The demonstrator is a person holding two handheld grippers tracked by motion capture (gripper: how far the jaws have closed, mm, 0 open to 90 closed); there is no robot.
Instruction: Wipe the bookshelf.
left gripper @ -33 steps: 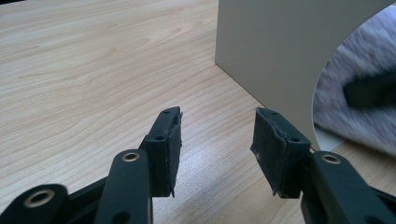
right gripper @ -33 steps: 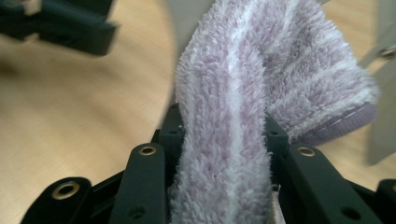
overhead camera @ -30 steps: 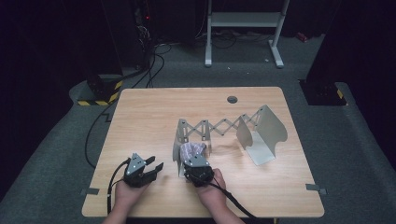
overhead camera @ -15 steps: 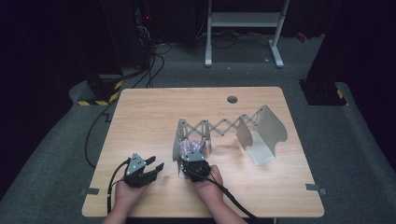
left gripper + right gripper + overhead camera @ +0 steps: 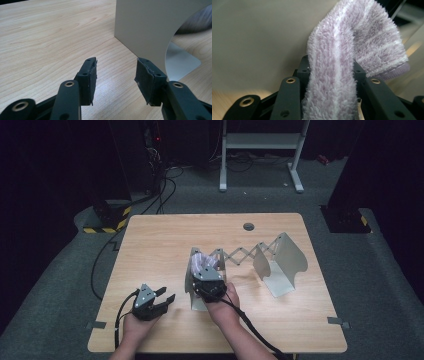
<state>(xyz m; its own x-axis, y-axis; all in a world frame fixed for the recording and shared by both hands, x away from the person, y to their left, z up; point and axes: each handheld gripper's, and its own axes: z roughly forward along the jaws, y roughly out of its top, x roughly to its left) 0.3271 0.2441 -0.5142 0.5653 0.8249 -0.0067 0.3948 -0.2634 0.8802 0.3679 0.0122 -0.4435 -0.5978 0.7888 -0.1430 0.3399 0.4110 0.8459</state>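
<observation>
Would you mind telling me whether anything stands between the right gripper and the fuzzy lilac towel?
Nothing does: the right gripper is already shut on the lilac towel, held beside the grey metal bookend.

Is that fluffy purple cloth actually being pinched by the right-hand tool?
Touching. In the right gripper view, the purple cloth is squeezed between the two black jaws of the right tool, which press on it from both sides.

light wood table with a round cable hole near the far edge, standing on grey carpet. room's dark past it. white metal stand legs at the back, black cables on the floor, yellow-black hazard tape far left.
</observation>
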